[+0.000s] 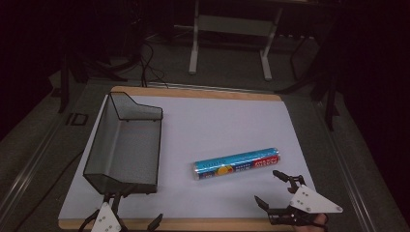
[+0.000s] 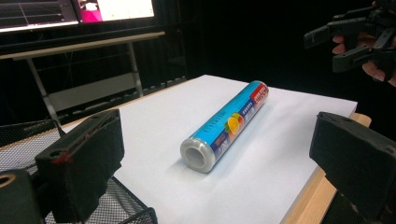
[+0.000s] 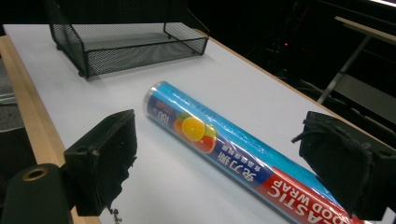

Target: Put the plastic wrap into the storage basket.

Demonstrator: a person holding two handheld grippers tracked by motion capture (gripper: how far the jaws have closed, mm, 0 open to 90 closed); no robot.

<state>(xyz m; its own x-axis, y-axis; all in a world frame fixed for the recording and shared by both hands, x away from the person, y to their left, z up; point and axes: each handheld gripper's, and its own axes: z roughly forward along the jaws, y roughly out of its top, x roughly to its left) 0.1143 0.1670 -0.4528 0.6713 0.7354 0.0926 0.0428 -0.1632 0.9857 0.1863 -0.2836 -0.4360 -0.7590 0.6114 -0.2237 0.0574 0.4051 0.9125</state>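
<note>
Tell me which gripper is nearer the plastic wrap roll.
The right gripper, open just beside the roll at its red end. The left gripper sits farther off, by the mesh basket.

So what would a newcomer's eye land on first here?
Most likely the bright blue roll of plastic food wrap, lying on its side alone on the white sheet. Next, the black wire-mesh tray at the sheet's left, and the open right gripper just near of the roll's red end.
</note>
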